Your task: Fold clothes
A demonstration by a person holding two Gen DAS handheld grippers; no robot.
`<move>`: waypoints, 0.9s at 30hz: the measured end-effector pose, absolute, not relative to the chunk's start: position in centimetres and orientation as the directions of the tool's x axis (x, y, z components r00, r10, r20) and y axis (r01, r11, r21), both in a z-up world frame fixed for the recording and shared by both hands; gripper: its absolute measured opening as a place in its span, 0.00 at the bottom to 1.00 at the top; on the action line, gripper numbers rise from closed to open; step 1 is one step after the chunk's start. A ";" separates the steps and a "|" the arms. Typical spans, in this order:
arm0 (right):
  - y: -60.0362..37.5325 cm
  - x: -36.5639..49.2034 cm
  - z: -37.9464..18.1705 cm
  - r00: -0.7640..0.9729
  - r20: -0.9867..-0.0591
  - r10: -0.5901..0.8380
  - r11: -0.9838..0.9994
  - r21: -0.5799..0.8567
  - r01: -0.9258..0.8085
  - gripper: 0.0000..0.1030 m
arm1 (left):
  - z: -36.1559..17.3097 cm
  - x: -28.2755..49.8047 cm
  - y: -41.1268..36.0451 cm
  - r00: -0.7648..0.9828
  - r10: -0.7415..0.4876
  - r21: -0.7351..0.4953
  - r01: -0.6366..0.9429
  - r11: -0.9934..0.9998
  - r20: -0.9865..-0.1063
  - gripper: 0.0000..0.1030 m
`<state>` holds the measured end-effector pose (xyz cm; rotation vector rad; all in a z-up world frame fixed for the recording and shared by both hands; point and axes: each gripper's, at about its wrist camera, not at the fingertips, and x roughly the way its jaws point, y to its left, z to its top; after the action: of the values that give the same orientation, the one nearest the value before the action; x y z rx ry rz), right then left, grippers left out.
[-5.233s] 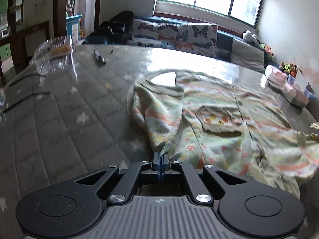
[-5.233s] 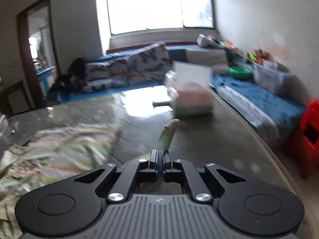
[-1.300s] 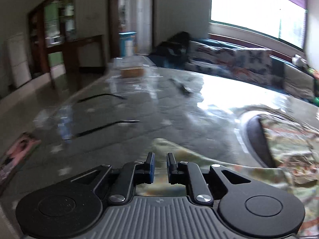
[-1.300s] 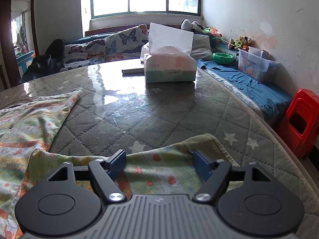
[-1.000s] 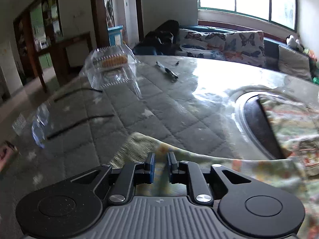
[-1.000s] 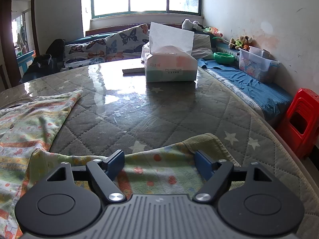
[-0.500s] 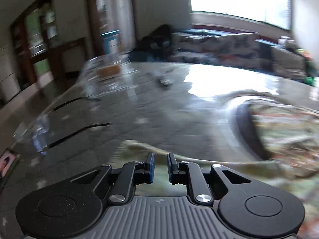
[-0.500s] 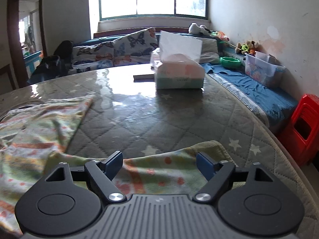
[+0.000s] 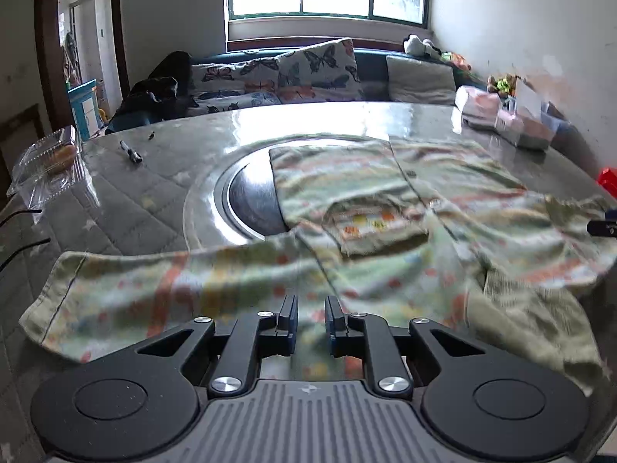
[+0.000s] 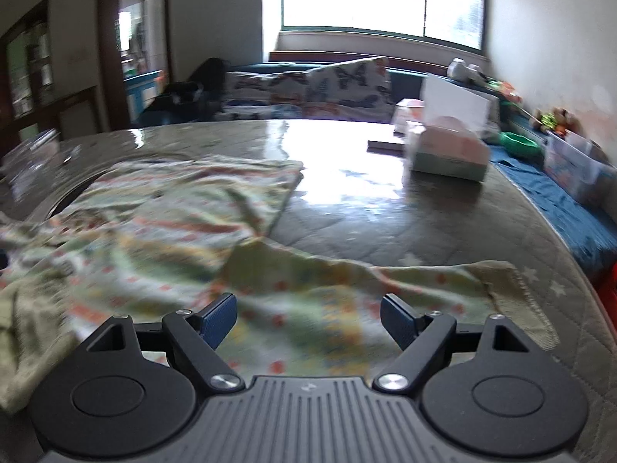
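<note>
A pale green patterned shirt (image 9: 385,208) lies spread on the quilted table, chest pocket up, both sleeves stretched out sideways. My left gripper (image 9: 310,322) hovers over the left sleeve (image 9: 154,297) with its jaws a small gap apart and nothing between them. My right gripper (image 10: 308,318) is wide open over the right sleeve (image 10: 366,289), whose ribbed cuff (image 10: 516,285) lies near the table's right edge. The shirt body shows in the right wrist view (image 10: 173,208). The tip of the right gripper (image 9: 603,225) shows at the right edge of the left wrist view.
A tissue box (image 10: 447,150) stands at the far right of the table. A clear plastic food container (image 9: 50,158) and a dark pen (image 9: 131,152) lie at the far left. A round metal inset (image 9: 246,200) sits beside the shirt. A red stool (image 9: 607,177) stands off the right edge.
Both sleeves, gripped 5 seconds ago, now lie released and spread out. In the last second both grippers swung back toward the shirt's middle; jaw openings are unchanged.
</note>
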<state>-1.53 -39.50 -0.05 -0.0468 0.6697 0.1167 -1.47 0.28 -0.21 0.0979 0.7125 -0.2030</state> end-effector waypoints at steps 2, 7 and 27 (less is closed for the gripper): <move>-38.8 -1.9 -0.4 0.768 -0.632 0.107 0.989 -0.016 -0.150 0.84 | -0.7 -1.9 0.5 0.738 -0.147 0.031 0.222 0.975 -0.658 0.17; -37.7 -3.5 -1.4 0.746 -0.655 0.119 0.979 -0.049 -0.199 0.85 | -0.9 -2.9 1.1 0.754 -0.120 0.071 0.216 0.974 -0.646 0.27; -38.3 6.1 -1.4 0.758 -0.652 0.019 0.997 -0.049 -0.068 0.85 | 1.0 0.0 0.3 0.766 -0.144 0.042 0.217 0.975 -0.627 0.29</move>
<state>6.13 -38.32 -1.42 -0.0708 0.7091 0.0474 0.03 0.25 1.03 0.1143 0.6705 -0.1967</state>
